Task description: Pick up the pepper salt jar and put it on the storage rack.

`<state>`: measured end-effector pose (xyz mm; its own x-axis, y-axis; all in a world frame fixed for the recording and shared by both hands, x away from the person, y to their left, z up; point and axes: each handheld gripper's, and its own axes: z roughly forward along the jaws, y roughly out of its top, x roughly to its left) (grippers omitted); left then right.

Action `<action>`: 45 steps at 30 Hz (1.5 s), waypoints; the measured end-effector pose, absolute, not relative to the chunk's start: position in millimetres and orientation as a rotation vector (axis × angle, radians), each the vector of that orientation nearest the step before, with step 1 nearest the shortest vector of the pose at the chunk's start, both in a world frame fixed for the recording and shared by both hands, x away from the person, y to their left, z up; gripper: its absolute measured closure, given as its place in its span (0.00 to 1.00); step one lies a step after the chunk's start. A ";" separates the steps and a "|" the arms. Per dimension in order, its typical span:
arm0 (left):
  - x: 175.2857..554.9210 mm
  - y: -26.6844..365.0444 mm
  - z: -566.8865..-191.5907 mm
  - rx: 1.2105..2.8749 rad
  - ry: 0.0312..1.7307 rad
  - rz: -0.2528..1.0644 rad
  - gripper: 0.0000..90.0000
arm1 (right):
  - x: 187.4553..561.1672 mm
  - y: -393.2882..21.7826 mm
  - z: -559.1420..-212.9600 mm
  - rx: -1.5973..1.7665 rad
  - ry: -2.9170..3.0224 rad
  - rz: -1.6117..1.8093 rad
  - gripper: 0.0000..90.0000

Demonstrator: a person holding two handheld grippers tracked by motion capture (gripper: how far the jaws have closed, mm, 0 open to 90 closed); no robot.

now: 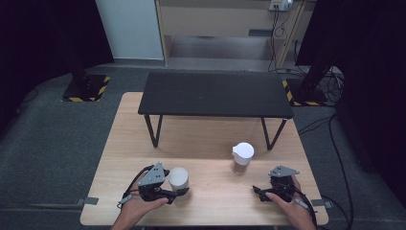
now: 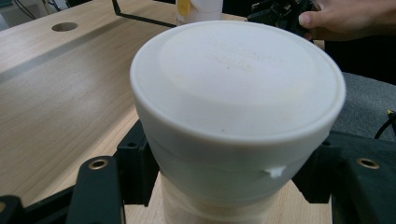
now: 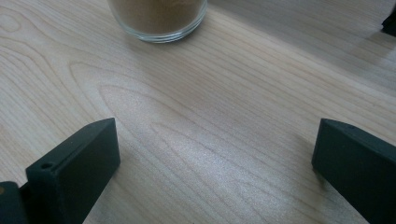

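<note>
Right now the left gripper (image 1: 178, 190) is clamped on a round, smooth white-lidded jar (image 2: 237, 107) w/ matte plastic top, near the front-left of the pale wood-grain table (image 1: 210, 139). Right gripper (image 3: 212, 161) rests w/ jaws wide apart, nothing between; glass jar (image 3: 158, 18) of tan powder ahead.

Lidded jar (image 1: 178, 178) left of glass jar (image 1: 242, 158)

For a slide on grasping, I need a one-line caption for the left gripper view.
Left gripper clamped around a white-lidded jar on the wooden table.
</note>
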<state>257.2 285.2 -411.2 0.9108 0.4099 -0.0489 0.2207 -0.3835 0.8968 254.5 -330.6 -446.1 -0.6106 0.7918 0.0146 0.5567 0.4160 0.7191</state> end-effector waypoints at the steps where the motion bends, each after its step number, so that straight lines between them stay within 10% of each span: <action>1: 257.2 285.2 -411.2 1.981 0.457 0.217 0.38 | 254.5 -330.6 -446.1 1.164 2.348 1.006 0.02; 45: 277.7 300.8 -347.9 1.957 0.479 0.279 0.38 | 254.6 -330.8 -446.2 1.164 2.349 1.008 0.02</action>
<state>277.7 300.8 -347.9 0.8926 0.4505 -0.0200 0.2054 -0.3667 0.9074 254.6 -330.8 -446.2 -0.6109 0.7916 0.0156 0.5568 0.4156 0.7192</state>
